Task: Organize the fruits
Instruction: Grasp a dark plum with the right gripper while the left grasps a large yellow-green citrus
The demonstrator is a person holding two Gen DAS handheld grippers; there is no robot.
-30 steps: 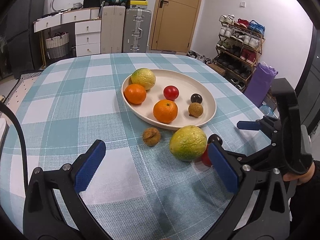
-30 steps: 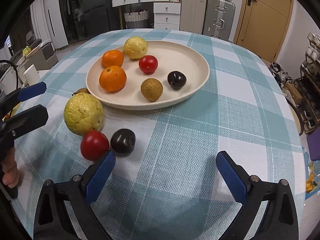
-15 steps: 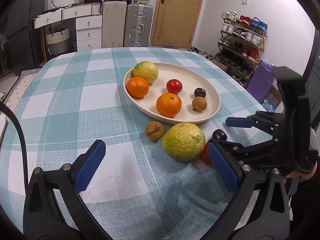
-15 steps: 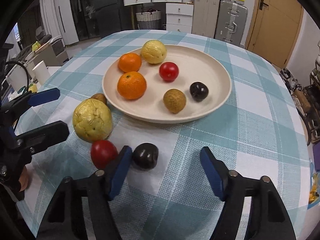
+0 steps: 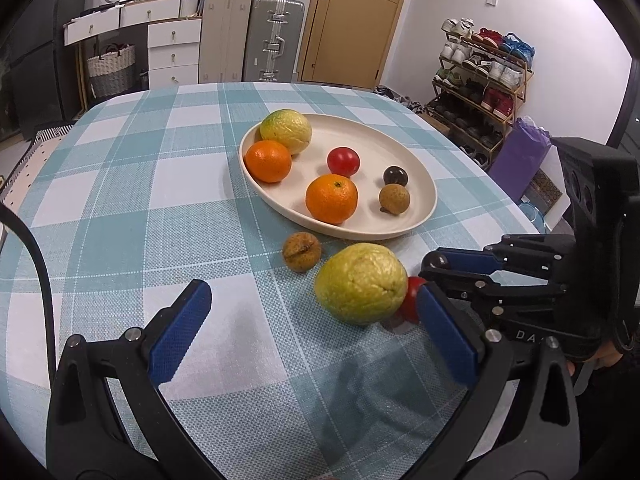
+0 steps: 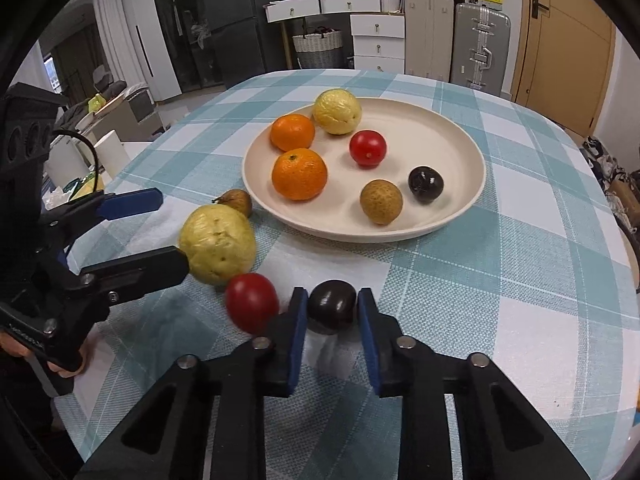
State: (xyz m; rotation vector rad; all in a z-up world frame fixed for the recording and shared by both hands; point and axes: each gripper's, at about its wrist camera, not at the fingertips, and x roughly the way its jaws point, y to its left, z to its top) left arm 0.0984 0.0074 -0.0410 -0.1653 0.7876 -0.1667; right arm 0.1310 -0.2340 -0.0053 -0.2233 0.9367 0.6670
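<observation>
The right gripper point(image 6: 332, 312) was closed around a dark plum point(image 6: 331, 306) on the bench point(image 6: 520, 280) — pads touching it. The left gripper point(image 5: 316, 336) was held wide open — nothing gripped.

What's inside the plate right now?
The plate holds six fruits: two oranges, a yellow guava, a red tomato, a dark plum, a brown longan. Nothing appears covered.

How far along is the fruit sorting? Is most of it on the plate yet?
Six fruits already sit on the plate. The right gripper is closed around a dark plum on the tablecloth. Still outside: the red tomato, big yellow-green fruit and small brown fruit. The left gripper is open.
</observation>
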